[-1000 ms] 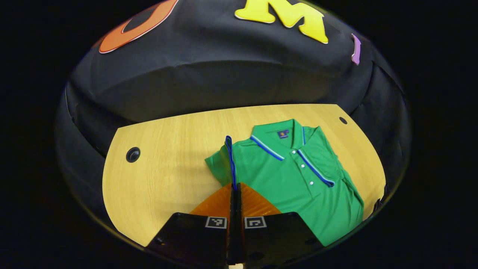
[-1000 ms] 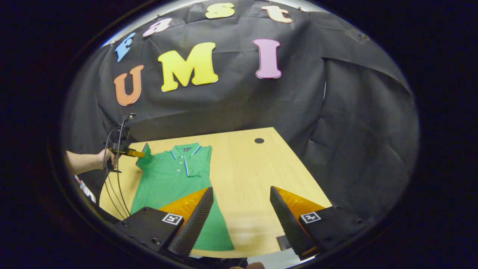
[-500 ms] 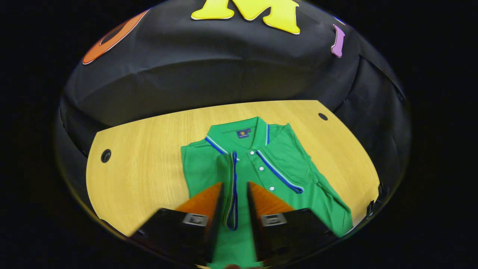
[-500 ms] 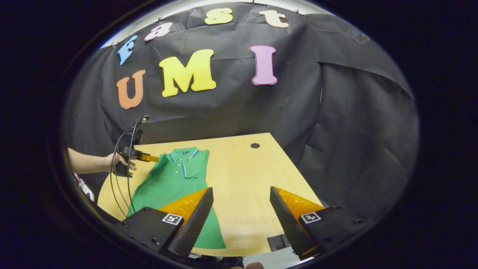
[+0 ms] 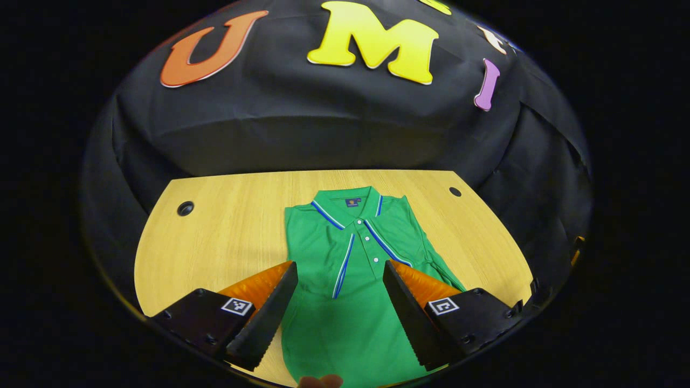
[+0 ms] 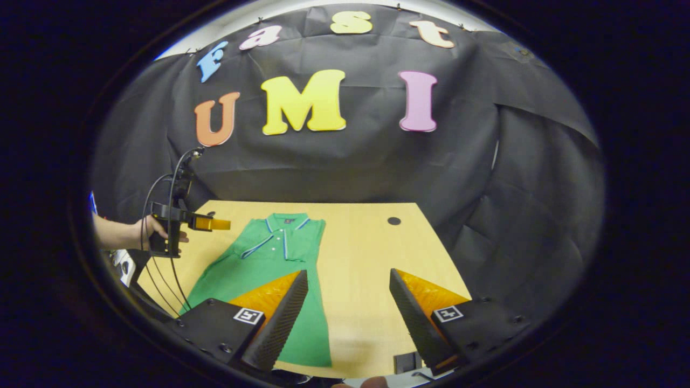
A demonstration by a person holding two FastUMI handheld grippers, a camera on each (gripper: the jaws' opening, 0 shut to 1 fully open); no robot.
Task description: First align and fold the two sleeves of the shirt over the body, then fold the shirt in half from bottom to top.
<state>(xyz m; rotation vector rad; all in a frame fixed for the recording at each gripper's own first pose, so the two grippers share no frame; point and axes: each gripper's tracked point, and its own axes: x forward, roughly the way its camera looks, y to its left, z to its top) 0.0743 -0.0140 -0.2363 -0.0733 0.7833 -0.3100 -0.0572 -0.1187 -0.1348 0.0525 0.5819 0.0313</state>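
We are holding the left hand-held gripper [image 5: 337, 299] above the lower body of the green shirt [image 5: 350, 280], with its fingers spread wide apart and gripping nothing; the cloth is showing in the gap between them. In the right gripper view this same left hand-held gripper [image 6: 218, 223] is hanging off the shirt's left shoulder side, apart from the cloth, with a hand [image 6: 151, 233] wrapped around its grip and cables [image 6: 161, 215] looping from it.

The shirt is lying flat on the wooden table [image 5: 226, 237], its long axis running from the near edge of the table toward the black booth wall. Its collar [image 5: 347, 202] is pointing away from us at the wall, and its hem is lying toward the near edge. The striped sleeve cuff [image 5: 343, 267] is lying on the shirt's chest, just beside the button placket, running roughly along the shirt's long axis. The far sleeve [image 5: 436, 264] is lying along the shirt's other side, folded in against the body.

We are holding the right hand-held gripper [image 6: 349, 310] wide open and empty above the bare table, just to the right of the shirt's lower half [image 6: 307, 323].
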